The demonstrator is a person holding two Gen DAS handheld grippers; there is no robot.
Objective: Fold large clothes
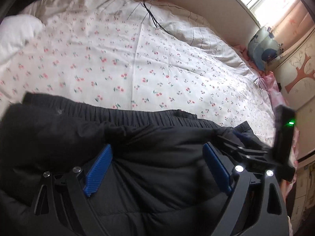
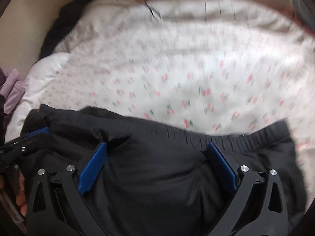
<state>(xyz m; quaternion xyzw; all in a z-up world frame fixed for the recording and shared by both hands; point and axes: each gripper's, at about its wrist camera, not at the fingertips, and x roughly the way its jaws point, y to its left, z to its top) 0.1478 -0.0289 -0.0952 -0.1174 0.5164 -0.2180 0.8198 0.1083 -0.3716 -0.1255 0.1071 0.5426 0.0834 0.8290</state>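
My left gripper [image 1: 157, 169] and right gripper [image 2: 156, 167] both stand spread wide over the black padded garment [image 1: 137, 147], clamping nothing; whether the pads touch the fabric I cannot tell. Its elastic hem [image 1: 126, 112] lies crosswise ahead. Beyond, the cherry-print bedcover [image 1: 157, 59] offers open room up to the headboard [image 1: 206, 4].

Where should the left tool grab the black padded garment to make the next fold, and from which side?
Probably the elastic gathered hem of the black padded garment, approached from the near side over the fabric. It is the flattest, straightest edge lying on the floral quilt; the puffy body bunches between the open left tool.
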